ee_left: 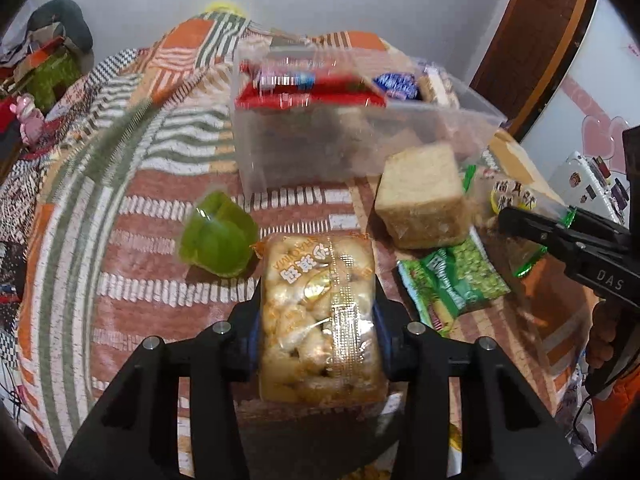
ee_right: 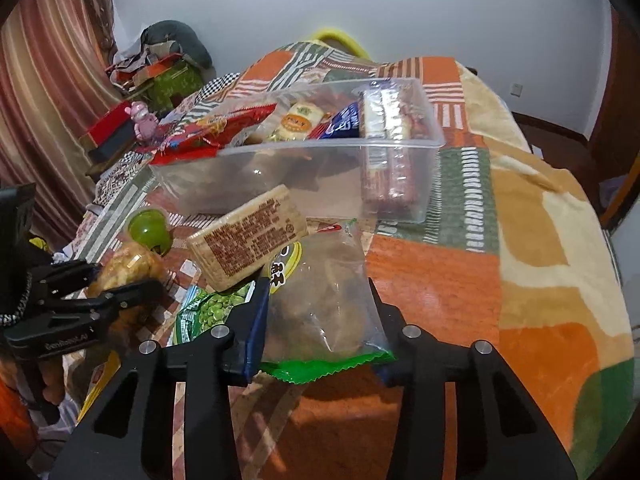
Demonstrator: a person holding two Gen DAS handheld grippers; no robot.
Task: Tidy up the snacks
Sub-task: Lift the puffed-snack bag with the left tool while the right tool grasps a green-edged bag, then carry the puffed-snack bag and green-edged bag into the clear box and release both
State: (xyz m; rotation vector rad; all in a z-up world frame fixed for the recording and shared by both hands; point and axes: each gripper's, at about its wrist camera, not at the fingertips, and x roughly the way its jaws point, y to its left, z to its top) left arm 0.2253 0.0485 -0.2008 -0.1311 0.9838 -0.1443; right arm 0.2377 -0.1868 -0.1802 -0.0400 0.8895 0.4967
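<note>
My left gripper (ee_left: 318, 312) is shut on a clear pack of golden puffed snack (ee_left: 320, 320), held above the patterned blanket (ee_left: 132, 184). It also shows in the right wrist view (ee_right: 126, 268). My right gripper (ee_right: 318, 312) is shut on a clear bag with green trim holding brown snacks (ee_right: 320, 304); that bag shows in the left wrist view (ee_left: 516, 204). A clear plastic bin (ee_left: 320, 136) with several snack packs stands ahead, also in the right wrist view (ee_right: 304, 168). A tan wafer block (ee_left: 422, 196) lies between the bin and the grippers, also in the right wrist view (ee_right: 248, 240).
A green jelly cup (ee_left: 218, 236) lies left of the wafer block. A green pea packet (ee_left: 452, 280) lies on the blanket below the block. A pink toy (ee_left: 28, 118) and boxes sit at the far left. A wooden door (ee_left: 532, 40) stands at the right.
</note>
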